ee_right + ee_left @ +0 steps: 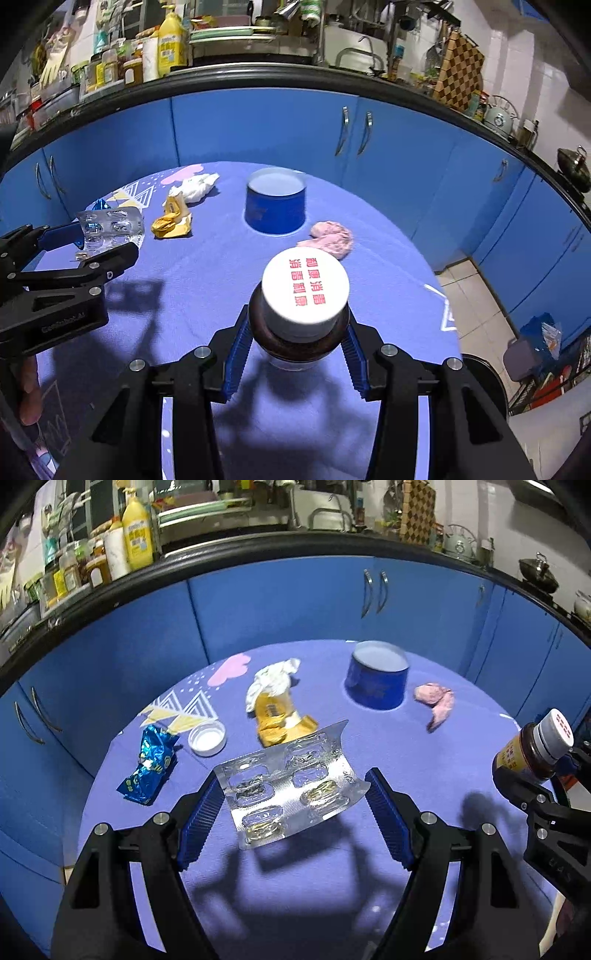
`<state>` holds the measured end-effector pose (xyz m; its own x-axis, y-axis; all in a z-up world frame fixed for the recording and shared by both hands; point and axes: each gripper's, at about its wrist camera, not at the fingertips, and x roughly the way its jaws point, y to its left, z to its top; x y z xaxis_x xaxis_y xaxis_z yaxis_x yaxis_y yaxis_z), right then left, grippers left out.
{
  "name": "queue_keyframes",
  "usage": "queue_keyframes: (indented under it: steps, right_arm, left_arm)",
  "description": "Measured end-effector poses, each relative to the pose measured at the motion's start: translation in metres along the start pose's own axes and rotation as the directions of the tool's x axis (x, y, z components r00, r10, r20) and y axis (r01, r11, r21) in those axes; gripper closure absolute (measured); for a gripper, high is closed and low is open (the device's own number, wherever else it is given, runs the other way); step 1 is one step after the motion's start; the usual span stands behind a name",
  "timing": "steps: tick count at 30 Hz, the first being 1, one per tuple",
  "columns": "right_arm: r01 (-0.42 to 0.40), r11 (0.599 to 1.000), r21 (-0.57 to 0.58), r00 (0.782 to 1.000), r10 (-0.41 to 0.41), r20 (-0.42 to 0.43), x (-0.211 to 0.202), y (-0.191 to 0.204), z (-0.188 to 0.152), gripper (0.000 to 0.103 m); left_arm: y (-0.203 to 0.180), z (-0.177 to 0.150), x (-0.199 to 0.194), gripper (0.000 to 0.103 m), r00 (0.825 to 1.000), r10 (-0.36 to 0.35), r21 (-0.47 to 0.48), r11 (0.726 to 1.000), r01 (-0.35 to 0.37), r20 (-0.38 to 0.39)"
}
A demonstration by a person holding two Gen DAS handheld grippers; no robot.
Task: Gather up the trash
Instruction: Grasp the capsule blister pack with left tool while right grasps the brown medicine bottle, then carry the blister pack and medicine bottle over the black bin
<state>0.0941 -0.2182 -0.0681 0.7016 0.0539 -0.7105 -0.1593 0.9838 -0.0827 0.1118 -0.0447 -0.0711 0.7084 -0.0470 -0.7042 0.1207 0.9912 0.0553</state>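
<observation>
The table [461,775] with its purple cloth fills the space under both grippers, and all the trash that is left lies on it beyond my fingertips.

The blue tin [276,208] is the biggest thing there. It stands far ahead of the right fingers, open side up, so I judge it is the place for the trash. It also shows ahead and to the right of the left fingers.

In my right gripper [293,347] I hold the bottle [304,295]. The two fingers are closed on its brown body below the white cap, and the cap points away from the camera. I think this low grip keeps the bottle from slipping out.

In my left gripper [295,801] I hold the blister [291,786], a silver pill sheet that looks mostly empty. Its two side edges touch the blue pads [201,823], which stand wide because the sheet is wide. It is held flat and a little tilted, with its shadow on the cloth below, so it is off the table.

Just past the left fingertips lies the yellow wrapper [275,720] with a white tissue [275,681] against its far end. To the left of the fingers lie the blue wrapper [149,766] and a white cap [207,737]. The pink tissue [330,238] lies just beyond the bottle, beside the tin.
</observation>
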Motion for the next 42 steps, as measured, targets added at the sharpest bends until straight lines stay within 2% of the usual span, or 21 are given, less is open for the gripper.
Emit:
queue_keyframes:
  steps: [5,19,32,42]
  right_arm:
    - [0.037,0.999,0.017,0.999,-0.038,0.024,-0.016,-0.017,-0.005,0.059]
    - [0.131,0.982,0.139,0.989,-0.138,0.047,-0.05,-0.088,-0.031,0.059]
    - [0.205,0.949,0.239,0.973,-0.223,0.054,-0.073,-0.149,-0.062,0.058]
    - [0.243,0.92,0.306,0.964,-0.264,0.032,-0.077,-0.193,-0.073,0.058]
  left_arm:
    - [-0.02,0.006,-0.008,0.026,1.0,-0.021,0.027,0.999,0.021,0.011]
    - [-0.118,0.024,-0.031,0.026,0.99,-0.136,0.158,0.979,0.127,0.047]
    - [-0.196,0.034,-0.039,0.026,0.978,-0.205,0.267,0.946,0.185,0.047]
    - [-0.254,0.045,-0.041,0.026,0.965,-0.256,0.341,0.913,0.224,0.052]
